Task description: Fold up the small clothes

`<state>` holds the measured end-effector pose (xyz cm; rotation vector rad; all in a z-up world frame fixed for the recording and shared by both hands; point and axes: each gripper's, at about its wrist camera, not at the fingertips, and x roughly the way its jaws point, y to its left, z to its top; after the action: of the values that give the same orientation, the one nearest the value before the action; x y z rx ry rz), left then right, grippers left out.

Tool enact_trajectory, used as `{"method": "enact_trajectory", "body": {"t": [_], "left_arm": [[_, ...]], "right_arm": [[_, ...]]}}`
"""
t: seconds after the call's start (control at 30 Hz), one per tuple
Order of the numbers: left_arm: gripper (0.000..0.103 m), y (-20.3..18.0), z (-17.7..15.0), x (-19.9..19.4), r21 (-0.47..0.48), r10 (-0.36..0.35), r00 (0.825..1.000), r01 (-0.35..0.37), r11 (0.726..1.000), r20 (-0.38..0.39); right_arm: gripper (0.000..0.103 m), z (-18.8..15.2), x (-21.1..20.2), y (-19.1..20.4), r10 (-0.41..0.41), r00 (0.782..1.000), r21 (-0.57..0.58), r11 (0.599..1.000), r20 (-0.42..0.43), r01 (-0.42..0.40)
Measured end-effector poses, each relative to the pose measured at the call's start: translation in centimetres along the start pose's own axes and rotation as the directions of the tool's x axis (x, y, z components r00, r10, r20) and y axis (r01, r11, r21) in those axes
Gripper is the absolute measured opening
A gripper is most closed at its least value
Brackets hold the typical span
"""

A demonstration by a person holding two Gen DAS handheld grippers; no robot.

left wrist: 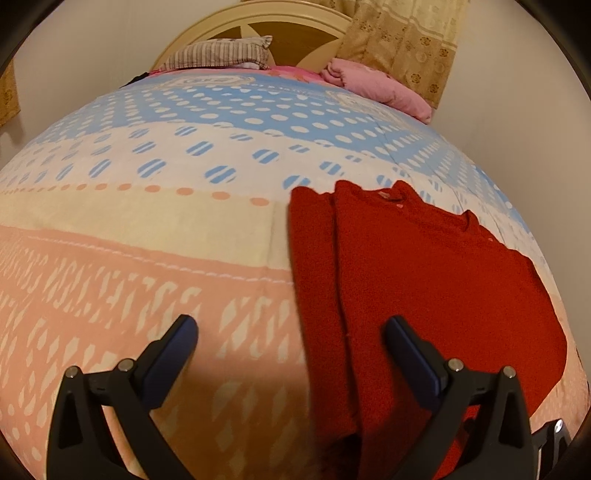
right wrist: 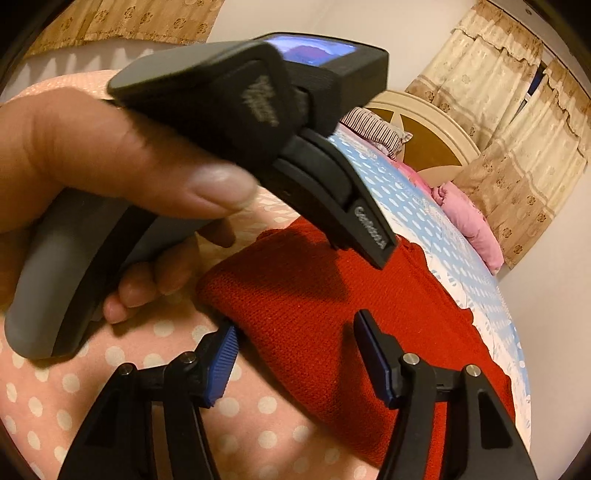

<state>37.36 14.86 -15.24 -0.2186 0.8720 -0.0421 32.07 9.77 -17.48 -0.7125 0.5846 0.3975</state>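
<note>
A red knitted garment [left wrist: 424, 277] lies folded lengthwise on the patterned bed sheet [left wrist: 147, 258], right of centre in the left wrist view. My left gripper [left wrist: 291, 328] is open above the sheet and straddles the garment's left edge; nothing is pressed between its pads. In the right wrist view the same red garment [right wrist: 314, 314] runs up and to the right. My right gripper [right wrist: 295, 339] stands open over its near left corner, the left pad [right wrist: 221, 365] just beside the edge. A hand [right wrist: 110, 155] holding the left gripper fills the upper left there.
A striped pillow [left wrist: 225, 53] and a bundled pink blanket [left wrist: 380, 86] lie at the head of the bed, below a cream headboard [left wrist: 280, 22]. Beige curtains [right wrist: 509, 122] hang behind. The bed's right edge [right wrist: 517, 332] runs close beside the garment.
</note>
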Motion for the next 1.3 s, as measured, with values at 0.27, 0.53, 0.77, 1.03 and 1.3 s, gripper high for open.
{"method": "enact_trajectory", "body": {"t": [0.27,0.53,0.77,1.03,1.3], "left_arm": [[0.103,-0.1,0.5,0.8,0.003,-0.008,1.0,0.008,1.0,-0.02],[0.086,-0.3,1.6,1.4,0.055,0.011,1.0,-0.01,0.998,-0.018],[0.073,-1.2,1.7,1.8,0.098,0.001,1.0,0.001,0.995,-0.02],[0.019,-2.7,2.1,1.5,0.139,-0.082,0.996,0.086,0.987,-0.038],[0.016,-1.6,2.6,0.6,0.014,-0.161,0.985,0.162,0.987,-0.057]], "right_arm": [[0.062,0.0,-0.6,0.8,-0.025,1.0,-0.014,1.0,0.008,0.026],[0.049,0.0,-1.0,0.9,-0.021,1.0,-0.008,1.0,0.01,0.021],[0.042,0.1,-1.1,1.4,-0.013,1.0,-0.009,1.0,0.005,0.013],[0.016,0.1,-0.9,0.6,0.007,1.0,0.016,1.0,-0.002,-0.007],[0.014,-0.1,-2.6,-1.0,0.029,0.997,0.097,0.995,0.078,-0.037]]}}
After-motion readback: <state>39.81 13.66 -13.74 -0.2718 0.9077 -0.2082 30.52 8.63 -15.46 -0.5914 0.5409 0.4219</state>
